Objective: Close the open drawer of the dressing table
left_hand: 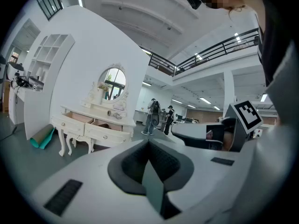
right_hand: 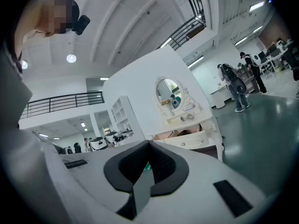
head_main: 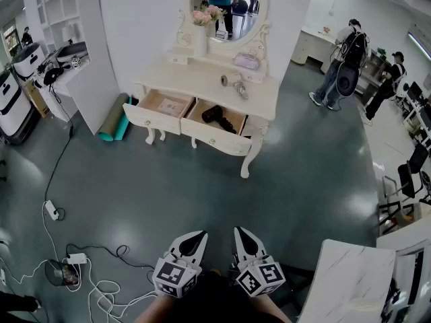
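The white dressing table (head_main: 202,81) stands against the wall under an oval mirror (head_main: 226,5). Both its drawers are pulled out. The left drawer (head_main: 160,108) holds a flat paper item. In the right drawer (head_main: 217,128) lies a black hair dryer (head_main: 214,115). My left gripper (head_main: 199,237) and right gripper (head_main: 240,233) hang low in the head view, well short of the table, side by side. Each has its jaws shut with nothing between them. The table also shows small in the left gripper view (left_hand: 93,123) and in the right gripper view (right_hand: 189,130).
A teal rolled mat (head_main: 114,121) leans by the table's left legs. Cables and a power strip (head_main: 52,210) lie on the floor at the left. A marble-topped table (head_main: 350,281) is near my right. People (head_main: 343,59) stand at the far right, near chairs (head_main: 411,173).
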